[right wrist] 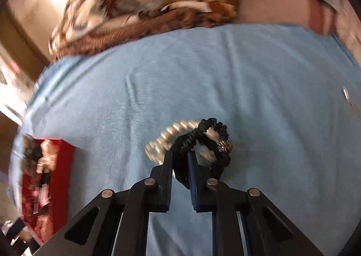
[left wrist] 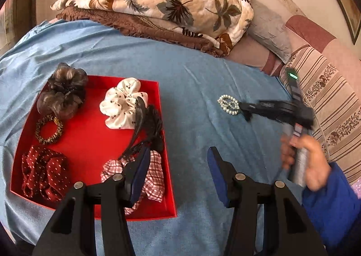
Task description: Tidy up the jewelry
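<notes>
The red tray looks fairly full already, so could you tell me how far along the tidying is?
Done: six hair pieces lie in the red tray. In hand: the right gripper is shut on a black scrunchie. Left: that scrunchie and the pearl piece on the blue sheet. The left gripper is open, empty.

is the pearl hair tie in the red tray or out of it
Out. The pearl hair tie lies on the blue cloth, well right of the red tray.

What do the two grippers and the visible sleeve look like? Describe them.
The left gripper has black angular linkage arms with round silver pins and dark blue pads. The right gripper has the same black frame and silver pins, a small green light on its body, and a grey handle. The sleeve is bright blue.
</notes>
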`<state>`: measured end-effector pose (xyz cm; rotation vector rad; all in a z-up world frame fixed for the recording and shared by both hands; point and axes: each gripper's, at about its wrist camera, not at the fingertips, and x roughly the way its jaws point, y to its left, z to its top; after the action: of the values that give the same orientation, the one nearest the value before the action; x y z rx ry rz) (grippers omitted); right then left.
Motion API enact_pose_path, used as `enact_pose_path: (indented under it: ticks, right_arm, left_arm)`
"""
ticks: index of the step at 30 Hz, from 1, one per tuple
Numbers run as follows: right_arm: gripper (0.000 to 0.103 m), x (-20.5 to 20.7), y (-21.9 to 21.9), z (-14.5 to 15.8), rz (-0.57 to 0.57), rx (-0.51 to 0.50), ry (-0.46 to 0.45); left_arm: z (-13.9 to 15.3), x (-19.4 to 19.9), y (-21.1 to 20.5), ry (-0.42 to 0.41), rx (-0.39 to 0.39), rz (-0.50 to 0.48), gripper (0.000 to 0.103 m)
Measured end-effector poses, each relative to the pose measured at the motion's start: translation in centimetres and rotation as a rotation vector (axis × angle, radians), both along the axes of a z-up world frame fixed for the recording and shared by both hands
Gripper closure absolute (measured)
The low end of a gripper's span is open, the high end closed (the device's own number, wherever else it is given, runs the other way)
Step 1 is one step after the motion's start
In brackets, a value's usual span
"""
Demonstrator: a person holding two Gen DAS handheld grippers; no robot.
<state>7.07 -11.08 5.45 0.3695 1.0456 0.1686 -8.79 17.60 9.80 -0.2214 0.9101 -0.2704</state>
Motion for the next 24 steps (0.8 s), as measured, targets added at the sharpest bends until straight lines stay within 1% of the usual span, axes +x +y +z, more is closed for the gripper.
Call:
enact_pose_path:
  ticks: [1, 3, 6, 7, 8, 9, 10, 11, 14, 18, 21, 23, 24]
  right_arm:
    - [0.089, -1.6, -1.5, 0.3, -0.017, 0.064, -0.002]
    - [0.092, -4.7, -3.7, 0.7, -0.048, 0.128, -0.014]
    - [0.092, -9.1, -6.7, 0.6, -0.087, 0.137, -0.042]
    - [0.092, -10.1, -7.4, 0.6, -0.100, 0.111, -0.050]
    - [0.085, -11.0, -8.2, 0.4, -0.125, 0.058, -0.054]
    - [0.077, -11.7, -8.8, 0.2, -0.146, 0.030, -0.059]
    - [0.059, -12.1, -9.5, 0.1, -0.167, 0.021, -0.067]
    - [0.050, -12.3, -10.2, -0.2, -0.192, 0.023, -0.081]
    - [0.050, -12.2, -11.0, -0.8, -0.202, 0.066, -0.104]
    - [0.050, -11.2, -10.6, -1.5, -0.153, 0.121, -0.137]
    - [0.050, -10.0, -9.9, -2.0, -0.111, 0.109, -0.139]
    - [0.050, -9.0, -9.4, -2.2, -0.088, 0.089, -0.140]
    - [0.050, -8.6, -9.2, -2.3, -0.082, 0.083, -0.139]
  left_arm:
    - [0.0, -0.1, -0.2, 0.005, -0.007, -0.008, 0.052]
    - [0.1, -0.1, -1.1, 0.010, 0.001, -0.025, 0.052]
    - [0.2, -0.1, -3.0, 0.023, 0.014, -0.068, 0.052]
    - [0.2, 0.0, -3.9, 0.029, 0.020, -0.084, 0.052]
    - [0.2, 0.0, -4.6, 0.034, 0.024, -0.095, 0.052]
    - [0.2, 0.1, -5.4, 0.041, 0.029, -0.107, 0.052]
    - [0.1, 0.5, -6.5, 0.051, 0.037, -0.122, 0.052]
    - [0.1, 0.9, -7.3, 0.056, 0.043, -0.129, 0.052]
    - [0.1, 2.7, -10.0, 0.063, 0.073, -0.147, 0.052]
    - [-1.0, 6.1, -13.1, 0.102, 0.074, -0.152, 0.052]
    - [-2.9, 9.0, -15.4, 0.152, 0.044, -0.157, 0.052]
    - [-4.0, 10.4, -16.8, 0.162, 0.062, -0.152, 0.054]
    - [-4.4, 11.3, -17.6, 0.155, 0.089, -0.141, 0.056]
